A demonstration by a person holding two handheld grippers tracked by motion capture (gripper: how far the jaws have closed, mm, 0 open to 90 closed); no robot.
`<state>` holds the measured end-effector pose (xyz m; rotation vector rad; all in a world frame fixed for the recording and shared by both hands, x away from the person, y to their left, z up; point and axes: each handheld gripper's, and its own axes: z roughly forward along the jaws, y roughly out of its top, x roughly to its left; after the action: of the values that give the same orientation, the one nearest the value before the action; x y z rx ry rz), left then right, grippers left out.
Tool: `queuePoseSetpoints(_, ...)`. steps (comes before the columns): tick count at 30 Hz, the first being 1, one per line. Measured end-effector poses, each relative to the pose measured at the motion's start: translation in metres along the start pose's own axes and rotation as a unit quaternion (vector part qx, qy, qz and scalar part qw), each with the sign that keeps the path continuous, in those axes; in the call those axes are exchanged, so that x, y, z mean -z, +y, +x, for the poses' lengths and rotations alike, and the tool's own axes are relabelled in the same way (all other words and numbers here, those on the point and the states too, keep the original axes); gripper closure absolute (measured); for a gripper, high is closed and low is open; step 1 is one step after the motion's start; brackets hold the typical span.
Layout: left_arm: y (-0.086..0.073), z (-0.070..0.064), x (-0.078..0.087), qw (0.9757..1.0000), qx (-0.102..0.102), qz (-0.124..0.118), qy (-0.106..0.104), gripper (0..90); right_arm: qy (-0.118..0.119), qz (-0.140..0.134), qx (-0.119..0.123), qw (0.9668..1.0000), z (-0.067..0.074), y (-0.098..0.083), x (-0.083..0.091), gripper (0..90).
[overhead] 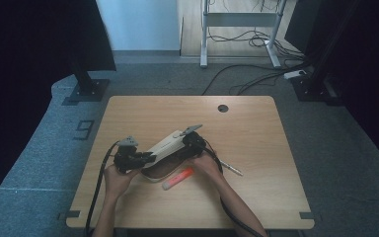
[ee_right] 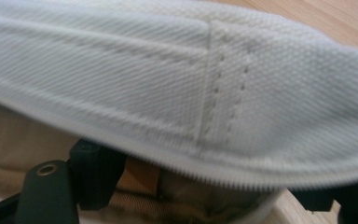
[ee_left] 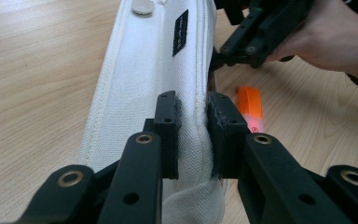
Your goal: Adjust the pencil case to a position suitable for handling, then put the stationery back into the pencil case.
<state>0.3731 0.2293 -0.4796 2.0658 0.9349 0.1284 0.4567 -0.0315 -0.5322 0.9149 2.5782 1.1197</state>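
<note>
Left tool point(ee_left: 193, 135) clamps pouch point(ee_left: 154, 70) seam; right tool point(overhead: 193, 143) apart at its mouth: flap may slip shut.

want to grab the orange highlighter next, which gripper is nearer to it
Right. The right gripper sits just above the orange highlighter; the left gripper, clamped on the pouch, is farther left.

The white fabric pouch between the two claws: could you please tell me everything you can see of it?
The pouch is a long, off-white case of woven canvas with stitched seams, a small black label and a zip along its open edge; a tan lining shows inside. It lies slanted near the middle of the table. The left claw is shut on a fold at one end. The right claw is at the other end, its jaws below the zip edge.
</note>
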Motion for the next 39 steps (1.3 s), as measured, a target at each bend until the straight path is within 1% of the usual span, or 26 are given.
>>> queuePoseSetpoints(3,0.000,0.001,0.000,1.0000,0.002,-0.001,0.003,75.2,-0.005,0.007,0.009,0.9999,0.002,0.000,0.008,22.1)
queuePoseSetpoints(8,0.000,0.002,0.001,1.0000,0.004,-0.001,0.002,75.2,-0.002,0.006,0.019,0.9998,0.002,0.000,0.021,23.3)
queuePoseSetpoints(14,-0.001,0.002,0.000,1.0000,0.005,-0.001,-0.001,75.1,0.003,0.015,0.026,0.9996,0.004,-0.003,0.030,23.6)
queuePoseSetpoints(18,-0.001,0.003,0.000,1.0000,0.006,-0.002,-0.003,75.0,0.003,0.011,0.022,0.9997,0.003,-0.005,0.039,23.6)
queuePoseSetpoints(22,-0.001,0.003,0.000,1.0000,0.006,-0.002,-0.003,75.0,0.003,0.007,0.023,0.9997,0.001,-0.006,0.048,23.6)
queuePoseSetpoints(28,-0.001,0.003,0.000,1.0000,0.006,-0.002,-0.004,74.9,0.005,0.004,0.016,0.9998,-0.001,-0.011,0.061,23.1)
queuePoseSetpoints(35,-0.001,0.003,0.000,1.0000,0.008,-0.003,-0.003,74.9,0.028,-0.002,0.001,0.9996,-0.006,-0.020,0.073,23.1)
queuePoseSetpoints(39,-0.001,0.003,0.000,1.0000,0.008,-0.003,-0.003,74.9,0.028,-0.004,-0.005,0.9996,-0.011,-0.027,0.077,23.1)
